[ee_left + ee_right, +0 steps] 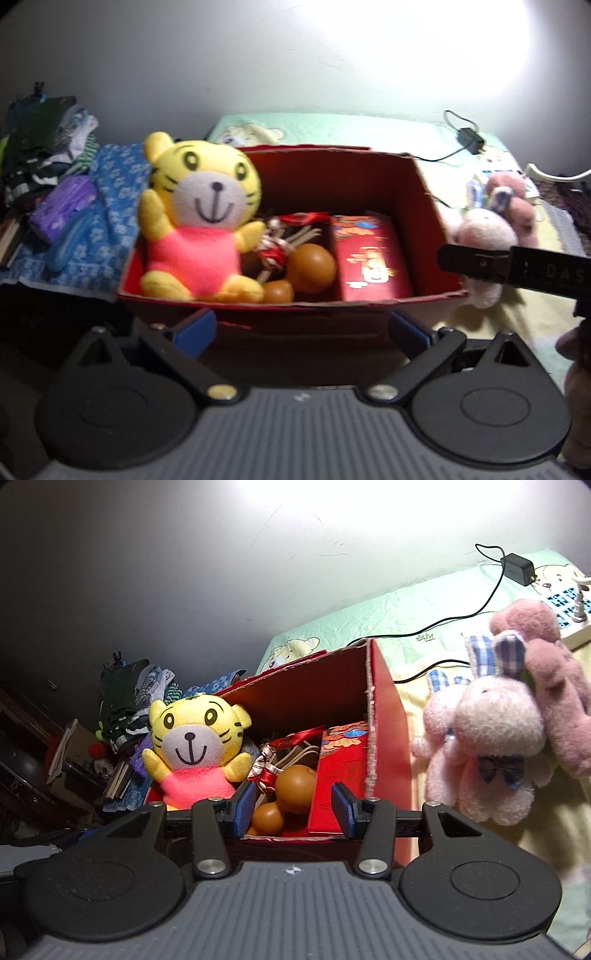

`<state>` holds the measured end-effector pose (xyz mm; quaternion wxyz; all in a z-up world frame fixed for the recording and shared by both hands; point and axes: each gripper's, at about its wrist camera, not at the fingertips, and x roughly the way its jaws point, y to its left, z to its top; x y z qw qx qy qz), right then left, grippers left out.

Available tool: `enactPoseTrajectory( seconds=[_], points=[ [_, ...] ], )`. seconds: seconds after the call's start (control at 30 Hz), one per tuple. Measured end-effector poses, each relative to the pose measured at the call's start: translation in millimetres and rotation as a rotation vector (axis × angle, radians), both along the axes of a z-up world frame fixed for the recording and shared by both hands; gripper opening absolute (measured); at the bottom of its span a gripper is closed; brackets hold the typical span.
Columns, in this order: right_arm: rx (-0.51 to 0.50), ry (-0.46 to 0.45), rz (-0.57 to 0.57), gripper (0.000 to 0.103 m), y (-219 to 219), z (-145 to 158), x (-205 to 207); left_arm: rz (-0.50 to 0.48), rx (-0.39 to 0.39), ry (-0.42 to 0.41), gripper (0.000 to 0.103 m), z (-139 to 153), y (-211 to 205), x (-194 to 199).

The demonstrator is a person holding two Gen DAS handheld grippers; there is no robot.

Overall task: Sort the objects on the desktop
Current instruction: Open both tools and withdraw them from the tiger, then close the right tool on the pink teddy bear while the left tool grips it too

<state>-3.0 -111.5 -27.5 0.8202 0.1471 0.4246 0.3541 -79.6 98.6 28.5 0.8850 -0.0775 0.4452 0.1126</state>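
An open red cardboard box (424,221) (391,731) holds a yellow tiger plush (199,221) (195,746) in its left part. Beside the plush lie an orange gourd (310,267) (295,788), red-ribboned sticks and a red printed packet (373,258) (340,768). My left gripper (301,328) stands wide open in front of the box's near wall, with nothing between its blue pads. My right gripper (294,808) is open at the near rim and holds nothing. A pale pink bunny plush (480,229) (491,738) lies outside the box on the right, against a darker pink plush (554,686).
A black bar of the other hand-held tool (480,262) crosses the left wrist view at the right. A charger with its cable (517,568) and a power strip (576,624) lie on the green sheet behind. Piled clothes (44,147) and a purple pack (62,210) sit left of the box.
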Motion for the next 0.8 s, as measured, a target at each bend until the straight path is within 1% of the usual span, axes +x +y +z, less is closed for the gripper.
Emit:
enactPoseTrajectory(
  seconds=[0.13, 0.2, 0.27, 0.33, 0.37, 0.43, 0.53, 0.6, 0.67, 0.8],
  points=[
    [0.007, -0.011, -0.029, 0.049, -47, -2, 5, -0.117, -0.054, -0.048, 0.1, -5, -46, 3],
    [0.004, -0.006, -0.061, 0.049, -71, -7, 10, -0.188, -0.115, -0.063, 0.1, -9, -69, 6],
    [-0.004, 0.008, -0.094, 0.049, -94, -13, 18, -0.247, -0.182, -0.059, 0.101, -15, -91, 15],
    [-0.006, 0.031, -0.133, 0.05, -117, -21, 28, -0.277, -0.246, -0.066, 0.101, -19, -111, 25],
    [-0.001, 0.042, -0.148, 0.05, -125, -23, 33, -0.273, -0.262, -0.074, 0.102, -21, -121, 30],
    [0.007, 0.054, -0.18, 0.05, -145, -26, 42, -0.26, -0.27, -0.082, 0.102, -23, -138, 44],
    [0.02, 0.045, -0.207, 0.05, -170, -28, 57, -0.274, -0.278, -0.099, 0.102, -24, -156, 69],
    [0.03, 0.054, -0.218, 0.05, -182, -29, 69, -0.248, -0.262, -0.11, 0.102, -22, -164, 87],
    [0.061, 0.07, -0.224, 0.05, -192, -33, 84, -0.234, -0.239, -0.12, 0.102, -20, -169, 105],
    [0.105, 0.103, -0.231, 0.051, -196, -44, 109, -0.213, -0.212, -0.123, 0.102, -19, -173, 136]
  ],
)
